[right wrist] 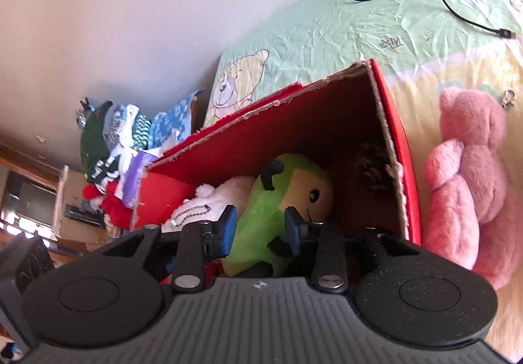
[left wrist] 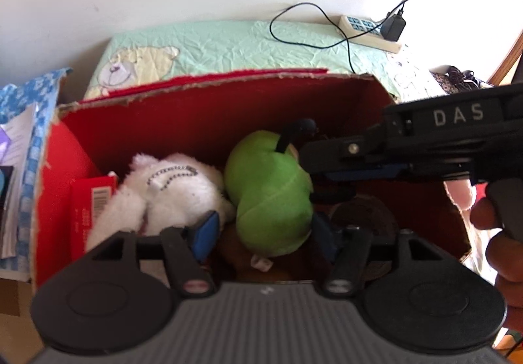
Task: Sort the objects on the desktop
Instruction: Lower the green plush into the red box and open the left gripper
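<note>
A green plush toy (left wrist: 271,200) lies in the red cardboard box (left wrist: 196,86) beside a white plush with a bead chain (left wrist: 170,190). My left gripper (left wrist: 266,231) straddles the green toy's lower end, open, with a gap at each blue pad. My right gripper (left wrist: 310,181) comes in from the right and meets the toy's side. In the right wrist view the right gripper (right wrist: 261,226) has both blue pads against the green plush toy (right wrist: 261,217), shut on it inside the box (right wrist: 261,109). The white plush (right wrist: 225,194) lies to its left.
A pink plush (right wrist: 467,184) lies on the green bedspread (right wrist: 359,21) right of the box. A pine cone (right wrist: 372,171) sits in the box corner. A power strip (left wrist: 369,32) with a black cable lies behind. Clothes (right wrist: 114,148) are piled left; a person's hand (left wrist: 503,233) holds the right gripper.
</note>
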`<state>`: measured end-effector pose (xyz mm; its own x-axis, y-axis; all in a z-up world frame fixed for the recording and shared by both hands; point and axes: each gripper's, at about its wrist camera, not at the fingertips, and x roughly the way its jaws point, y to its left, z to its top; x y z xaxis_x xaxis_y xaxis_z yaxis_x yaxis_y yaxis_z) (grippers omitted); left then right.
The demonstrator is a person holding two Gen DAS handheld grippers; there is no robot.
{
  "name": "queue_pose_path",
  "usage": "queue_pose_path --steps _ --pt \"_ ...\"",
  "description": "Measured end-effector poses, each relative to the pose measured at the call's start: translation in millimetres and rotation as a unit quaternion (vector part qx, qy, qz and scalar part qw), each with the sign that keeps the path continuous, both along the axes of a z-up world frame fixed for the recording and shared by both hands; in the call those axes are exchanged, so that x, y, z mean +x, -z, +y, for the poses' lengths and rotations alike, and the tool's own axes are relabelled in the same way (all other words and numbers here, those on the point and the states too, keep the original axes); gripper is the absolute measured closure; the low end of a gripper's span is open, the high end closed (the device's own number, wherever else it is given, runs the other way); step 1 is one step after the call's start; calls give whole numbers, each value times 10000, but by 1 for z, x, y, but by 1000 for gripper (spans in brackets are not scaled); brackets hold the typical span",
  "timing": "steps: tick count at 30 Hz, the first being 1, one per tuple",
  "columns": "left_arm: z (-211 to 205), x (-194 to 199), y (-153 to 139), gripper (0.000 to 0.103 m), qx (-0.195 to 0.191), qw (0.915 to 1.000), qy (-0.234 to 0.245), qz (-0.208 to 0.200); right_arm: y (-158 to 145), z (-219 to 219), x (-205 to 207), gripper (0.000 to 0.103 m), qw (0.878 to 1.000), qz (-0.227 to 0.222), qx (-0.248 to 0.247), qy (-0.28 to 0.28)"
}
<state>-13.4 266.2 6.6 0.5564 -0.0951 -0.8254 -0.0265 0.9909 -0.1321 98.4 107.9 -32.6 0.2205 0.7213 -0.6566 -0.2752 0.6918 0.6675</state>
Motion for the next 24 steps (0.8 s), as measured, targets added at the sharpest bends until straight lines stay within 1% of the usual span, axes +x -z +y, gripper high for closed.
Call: queue_pose_path --steps 2,6,12,14,19,22,24 --pt "-2 -1 -3 32 82 9999 -4 -60 -3 -2 -3 67 10000 -46 -27 43" --pt "-7 -3 -7 29 451 9989 -13 -105 -9 -4 -7 65 9998 -143 -66 154" --pt "-5 -7 -10 28 596 9981 -113 -121 -11 -5 -16 65 9993 -245 -119 247" --pt "-4 -9 -11 28 579 9982 -140 -109 -11 -6 -20 65 9990 -306 -134 295" --pt "-5 -15 -16 28 681 9974 -157 -188 -13 -12 -29 65 9985 -353 -78 401" --pt "-8 -20 -21 28 773 9965 -179 -253 -19 -12 -36 65 9975 -531 -189 437" --pt "-12 -23 -23 27 832 9960 -190 -275 -23 -15 -40 65 9970 -596 -152 469"
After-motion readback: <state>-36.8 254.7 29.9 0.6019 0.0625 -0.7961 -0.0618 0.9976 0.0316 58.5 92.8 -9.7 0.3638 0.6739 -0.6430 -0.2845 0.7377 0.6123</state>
